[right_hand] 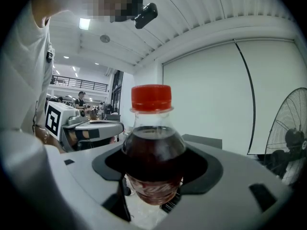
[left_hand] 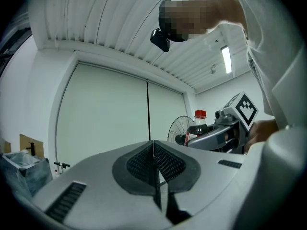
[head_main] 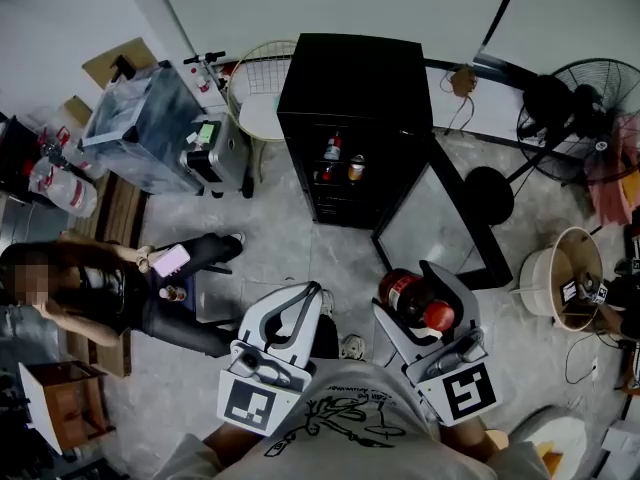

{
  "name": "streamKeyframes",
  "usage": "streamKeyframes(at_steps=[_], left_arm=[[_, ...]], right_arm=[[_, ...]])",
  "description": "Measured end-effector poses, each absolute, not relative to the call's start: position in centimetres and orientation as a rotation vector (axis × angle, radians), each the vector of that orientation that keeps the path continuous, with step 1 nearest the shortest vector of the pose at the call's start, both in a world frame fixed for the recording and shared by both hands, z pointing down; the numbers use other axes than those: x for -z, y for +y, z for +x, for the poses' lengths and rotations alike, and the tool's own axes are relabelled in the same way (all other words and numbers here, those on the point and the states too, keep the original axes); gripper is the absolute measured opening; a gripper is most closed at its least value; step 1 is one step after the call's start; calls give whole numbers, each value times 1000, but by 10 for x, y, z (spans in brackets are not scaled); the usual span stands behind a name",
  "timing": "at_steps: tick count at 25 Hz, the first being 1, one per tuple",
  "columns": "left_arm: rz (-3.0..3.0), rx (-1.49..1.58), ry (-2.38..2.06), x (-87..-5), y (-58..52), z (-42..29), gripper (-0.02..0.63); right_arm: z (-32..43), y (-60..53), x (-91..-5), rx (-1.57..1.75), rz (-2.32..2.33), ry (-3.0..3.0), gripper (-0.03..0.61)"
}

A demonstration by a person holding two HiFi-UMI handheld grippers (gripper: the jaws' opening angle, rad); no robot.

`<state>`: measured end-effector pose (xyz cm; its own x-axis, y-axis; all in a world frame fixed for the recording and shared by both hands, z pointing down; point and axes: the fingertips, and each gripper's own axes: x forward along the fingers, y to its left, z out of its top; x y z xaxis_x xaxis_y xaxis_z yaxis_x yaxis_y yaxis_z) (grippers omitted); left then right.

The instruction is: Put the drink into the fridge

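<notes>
Right gripper clamped on bottle, left gripper pinched together, empty; hold bottle steady, approach open fridge squarely, pick free shelf.

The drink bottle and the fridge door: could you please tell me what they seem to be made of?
The drink bottle: probably clear, glossy plastic; dark liquid shows through, under an opaque red cap. The fridge door: seemingly a glass pane, pale against its dark frame.
</notes>
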<state>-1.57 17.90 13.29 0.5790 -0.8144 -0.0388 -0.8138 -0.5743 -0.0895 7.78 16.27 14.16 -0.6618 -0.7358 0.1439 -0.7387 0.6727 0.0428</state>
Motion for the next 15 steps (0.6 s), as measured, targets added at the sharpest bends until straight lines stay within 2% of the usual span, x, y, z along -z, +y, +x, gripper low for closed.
streamKeyframes(at_steps=[15], left_arm=[[-2702,-29,1419,-132,77,-89,21]], right_arm=[[12,61,-132,-9,1246,-2723,311]])
